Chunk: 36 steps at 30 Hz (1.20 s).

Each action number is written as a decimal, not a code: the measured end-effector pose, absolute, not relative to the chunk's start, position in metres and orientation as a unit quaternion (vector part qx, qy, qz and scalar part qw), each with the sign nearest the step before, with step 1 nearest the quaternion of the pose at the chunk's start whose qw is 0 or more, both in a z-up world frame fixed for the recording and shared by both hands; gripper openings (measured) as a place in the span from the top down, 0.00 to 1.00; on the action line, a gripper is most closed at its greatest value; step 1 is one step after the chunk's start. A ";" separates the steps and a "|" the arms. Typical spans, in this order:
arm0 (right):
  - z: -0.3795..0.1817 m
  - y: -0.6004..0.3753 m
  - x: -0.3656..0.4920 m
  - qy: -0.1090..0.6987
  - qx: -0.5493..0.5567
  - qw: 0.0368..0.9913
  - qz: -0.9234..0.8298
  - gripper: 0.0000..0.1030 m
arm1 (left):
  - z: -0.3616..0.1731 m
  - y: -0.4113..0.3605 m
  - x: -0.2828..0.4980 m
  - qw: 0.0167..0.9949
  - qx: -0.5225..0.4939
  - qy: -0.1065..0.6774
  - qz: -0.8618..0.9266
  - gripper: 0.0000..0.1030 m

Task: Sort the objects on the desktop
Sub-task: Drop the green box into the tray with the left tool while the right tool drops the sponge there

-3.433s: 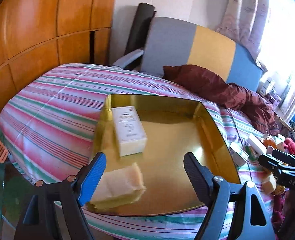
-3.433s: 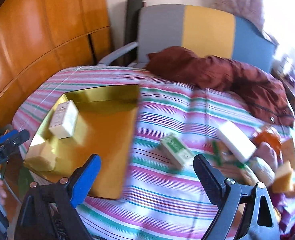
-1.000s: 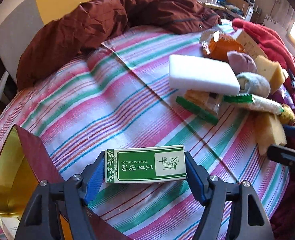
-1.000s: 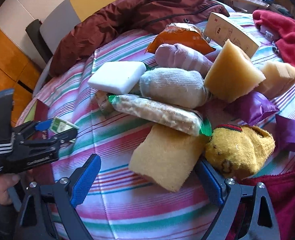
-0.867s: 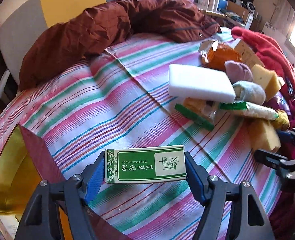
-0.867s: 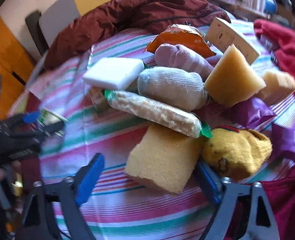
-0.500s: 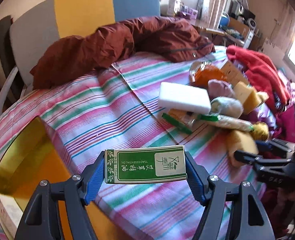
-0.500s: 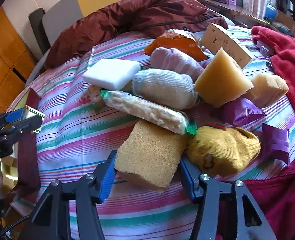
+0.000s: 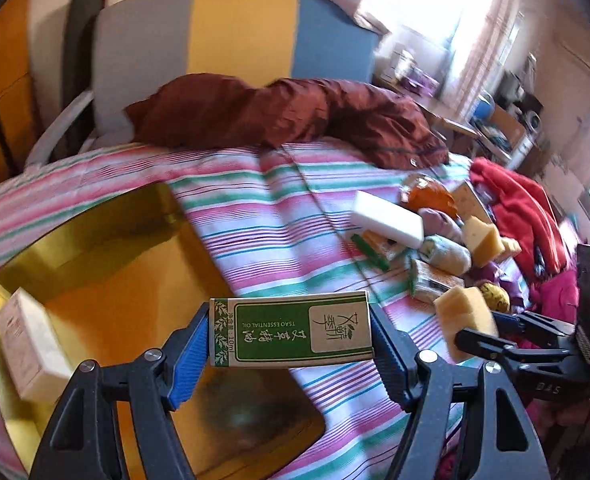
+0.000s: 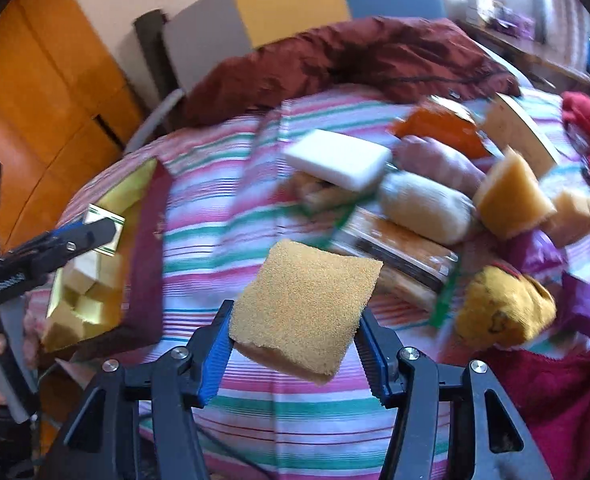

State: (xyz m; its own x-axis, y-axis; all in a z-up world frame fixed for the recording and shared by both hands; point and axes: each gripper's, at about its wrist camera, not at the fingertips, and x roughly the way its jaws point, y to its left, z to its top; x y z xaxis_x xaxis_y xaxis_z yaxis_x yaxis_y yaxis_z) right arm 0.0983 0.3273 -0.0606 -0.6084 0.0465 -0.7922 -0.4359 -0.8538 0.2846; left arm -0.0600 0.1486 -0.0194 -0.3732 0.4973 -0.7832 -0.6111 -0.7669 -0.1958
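Two tongs (image 9: 291, 350), one box (image 9: 291, 328), one sponge (image 10: 303, 316).

The gold tray (image 9: 95, 240) looks glossy and mirror-like; the green box (image 9: 291, 328) is matt printed cardboard; the yellow sponge (image 10: 305, 312) is coarse and porous; the striped bedcover (image 9: 279, 216) is soft woven cloth

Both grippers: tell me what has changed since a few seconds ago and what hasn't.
The left gripper, empty over the gold tray then, took the green-and-white box off the striped cloth and carried it back above the tray. The right gripper has just closed on the yellow sponge and lifted it from the pile. The white box in the tray and the white sponge stayed put.
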 end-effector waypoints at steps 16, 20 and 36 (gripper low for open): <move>-0.023 0.229 -0.014 0.174 -0.420 -0.033 0.890 0.43 | -0.022 0.033 -0.118 0.217 -0.450 -0.017 0.866 0.27; -0.019 0.214 -0.052 0.173 -0.417 -0.045 0.891 0.42 | -0.027 0.021 -0.147 0.189 -0.453 -0.023 0.871 0.26; -0.036 0.216 -0.071 0.205 -0.419 -0.029 0.884 0.13 | -0.029 -0.014 -0.140 0.144 -0.434 -0.067 0.887 0.15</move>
State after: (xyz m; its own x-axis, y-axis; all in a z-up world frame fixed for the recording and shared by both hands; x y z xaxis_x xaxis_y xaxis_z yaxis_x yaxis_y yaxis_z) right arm -0.0713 0.2158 -0.0362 -0.6478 -0.2226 -0.7286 -0.1213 -0.9140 0.3871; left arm -0.1404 -0.0136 -0.0290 -0.5813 0.3143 -0.7505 -0.1980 -0.9493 -0.2442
